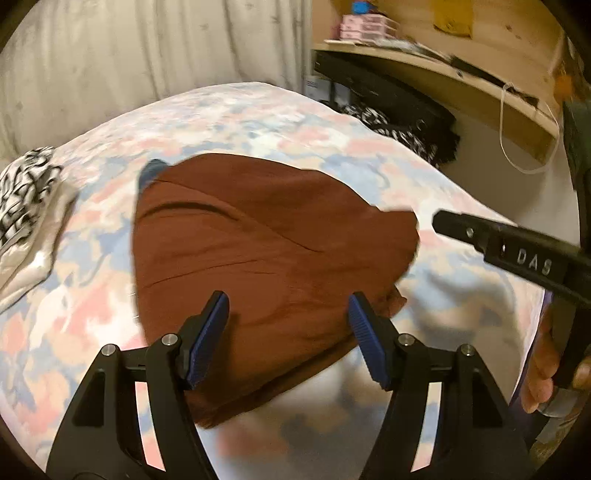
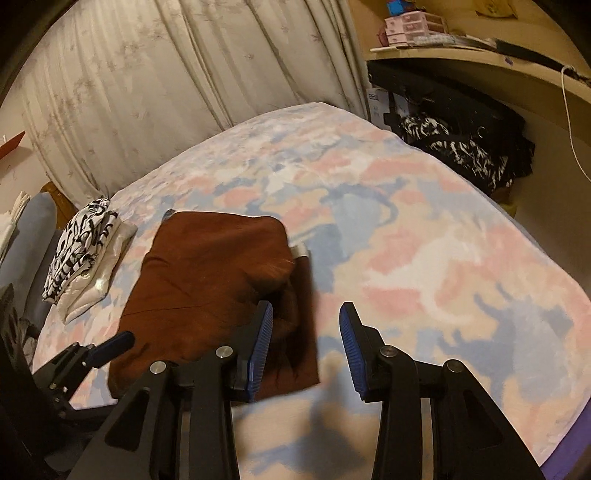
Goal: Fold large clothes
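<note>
lying folded on the bedspread, the brown garment sits toward the left half of the bed in the right wrist view, a flattened bundle with a sliver of blue cloth peeking out at its far corner. its long axis runs from the near edge of the bed away toward the curtain, the far end looking narrower, though the lens bends everything. the near right edge is blurred and a little rumpled.

only one bit of writing reads clearly: raised letters "das" on the black arm of the right gripper, seen from the left wrist camera. a hand grips that tool's handle at the right edge.

the left gripper hovers over the near part of the garment, blue pads spread wide, nothing between them but air. the right gripper's jaws stand parted too, holding nothing; its left pad overlaps the garment's near right corner in its own view, and whether it touches the cloth can't be told.

a black-and-white patterned stack on a pale folded piece lies just left of the garment, apart from it. pink drawers sit on the desk, any labels too small to read.
</note>
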The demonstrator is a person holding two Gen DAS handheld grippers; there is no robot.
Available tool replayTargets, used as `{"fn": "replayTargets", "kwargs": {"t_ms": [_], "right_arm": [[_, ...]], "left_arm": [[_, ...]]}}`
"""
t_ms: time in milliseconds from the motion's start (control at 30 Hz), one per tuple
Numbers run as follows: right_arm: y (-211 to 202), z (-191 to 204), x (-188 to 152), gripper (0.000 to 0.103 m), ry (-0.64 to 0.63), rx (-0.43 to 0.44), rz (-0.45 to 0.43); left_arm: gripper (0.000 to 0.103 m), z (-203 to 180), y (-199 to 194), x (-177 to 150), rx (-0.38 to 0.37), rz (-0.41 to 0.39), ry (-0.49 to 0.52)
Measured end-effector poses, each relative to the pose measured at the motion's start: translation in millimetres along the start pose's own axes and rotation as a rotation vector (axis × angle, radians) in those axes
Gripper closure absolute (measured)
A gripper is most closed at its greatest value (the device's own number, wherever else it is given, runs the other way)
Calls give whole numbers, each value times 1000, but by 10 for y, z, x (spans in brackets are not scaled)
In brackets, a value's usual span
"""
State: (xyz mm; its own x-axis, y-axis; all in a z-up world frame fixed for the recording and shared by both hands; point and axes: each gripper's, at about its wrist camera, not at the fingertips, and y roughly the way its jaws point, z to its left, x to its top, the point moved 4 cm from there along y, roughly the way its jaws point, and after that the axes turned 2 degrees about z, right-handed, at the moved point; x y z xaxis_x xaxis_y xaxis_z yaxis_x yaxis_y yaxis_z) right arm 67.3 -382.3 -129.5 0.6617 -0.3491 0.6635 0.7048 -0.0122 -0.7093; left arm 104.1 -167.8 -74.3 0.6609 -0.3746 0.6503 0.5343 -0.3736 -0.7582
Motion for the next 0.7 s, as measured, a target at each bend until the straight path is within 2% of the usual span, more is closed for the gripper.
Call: {"fn": "replayTargets", "kwargs": {"t_ms": [233, 400, 500, 700], "right_arm": [[-226, 243, -87, 63, -59, -2, 6], [-355, 317, -136, 49, -78, 0, 5], [-363, 337, -154, 45, -92, 5, 15], [-106, 204, -82, 42, -50, 108, 101]], "left_arm": [[39, 491, -256, -26, 27, -5, -136], [39, 766, -322, -86, 49, 6, -194], [39, 882, -242, -110, 48, 30, -232], [39, 1024, -99, -104, 27, 34, -263]]}}
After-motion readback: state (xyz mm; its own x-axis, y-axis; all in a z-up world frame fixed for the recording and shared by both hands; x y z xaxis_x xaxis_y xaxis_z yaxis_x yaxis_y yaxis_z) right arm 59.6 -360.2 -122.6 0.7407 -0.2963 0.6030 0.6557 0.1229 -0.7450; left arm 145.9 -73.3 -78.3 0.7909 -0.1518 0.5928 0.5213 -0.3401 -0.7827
